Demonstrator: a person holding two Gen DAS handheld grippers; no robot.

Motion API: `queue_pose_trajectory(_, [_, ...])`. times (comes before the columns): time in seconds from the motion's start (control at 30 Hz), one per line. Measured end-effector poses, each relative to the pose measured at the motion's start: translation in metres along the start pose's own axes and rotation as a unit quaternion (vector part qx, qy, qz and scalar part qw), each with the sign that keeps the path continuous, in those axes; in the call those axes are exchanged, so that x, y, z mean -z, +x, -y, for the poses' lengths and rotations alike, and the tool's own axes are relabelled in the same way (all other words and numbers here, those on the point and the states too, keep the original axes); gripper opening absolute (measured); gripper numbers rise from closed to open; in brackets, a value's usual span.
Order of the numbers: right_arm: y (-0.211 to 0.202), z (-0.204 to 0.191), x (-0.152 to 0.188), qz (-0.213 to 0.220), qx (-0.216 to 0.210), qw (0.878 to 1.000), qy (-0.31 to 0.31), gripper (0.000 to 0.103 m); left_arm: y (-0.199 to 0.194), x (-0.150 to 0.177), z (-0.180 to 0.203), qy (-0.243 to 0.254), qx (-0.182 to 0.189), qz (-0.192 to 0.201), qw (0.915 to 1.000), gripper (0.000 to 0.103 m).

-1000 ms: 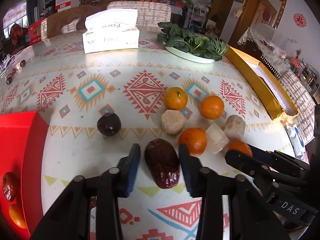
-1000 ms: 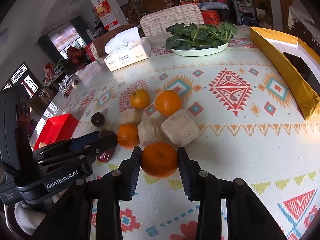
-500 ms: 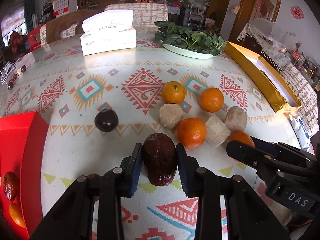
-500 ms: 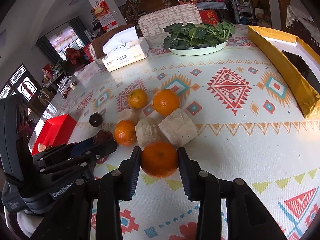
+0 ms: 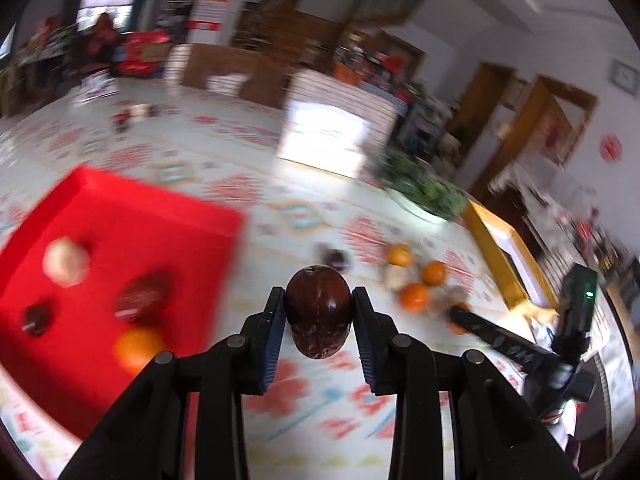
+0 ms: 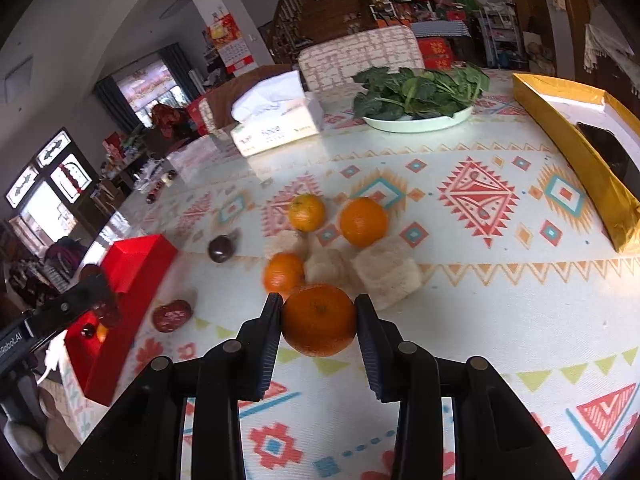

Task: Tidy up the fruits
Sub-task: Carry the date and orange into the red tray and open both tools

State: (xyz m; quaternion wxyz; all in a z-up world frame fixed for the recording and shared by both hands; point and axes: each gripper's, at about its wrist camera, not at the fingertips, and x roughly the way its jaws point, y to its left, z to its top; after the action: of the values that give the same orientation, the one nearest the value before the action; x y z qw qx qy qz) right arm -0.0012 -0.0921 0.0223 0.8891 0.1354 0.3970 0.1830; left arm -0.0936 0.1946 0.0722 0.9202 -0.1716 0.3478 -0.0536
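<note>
Left wrist view: left gripper [image 5: 319,312], jaws clamped on a dark fruit [image 5: 319,314], lifted off the table [image 5: 304,216]; the red box [image 5: 132,220] lies just left of it; right wrist view: right gripper [image 6: 318,320], jaws gripping an orange [image 6: 319,319], farther from that box [image 6: 136,256].

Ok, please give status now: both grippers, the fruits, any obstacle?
Left gripper shut on dark red fruit, near red box. Right gripper shut on orange. Nothing in the way.
</note>
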Motion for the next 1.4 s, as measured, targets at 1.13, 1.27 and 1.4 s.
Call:
queue_pose_trajectory(1.13, [0.147, -0.288, 0.016, -0.163, -0.141, 0.962, -0.166, 0.041, -0.068, 0.015, -0.185, -0.152, -0.079, 0.03, 0.9847, 0.049])
queue_pose_trajectory(1.27, [0.147, -0.291, 0.013, -0.16, -0.142, 0.964, -0.156, 0.042, -0.07, 0.014, -0.192, -0.164, -0.071, 0.032, 0.9833, 0.051])
queue_pose_trajectory(1.4, [0.135, -0.29, 0.006, -0.138, -0.135, 0.968, -0.16, 0.047, -0.072, 0.015, -0.193, -0.173, -0.068, 0.036, 0.9819, 0.053])
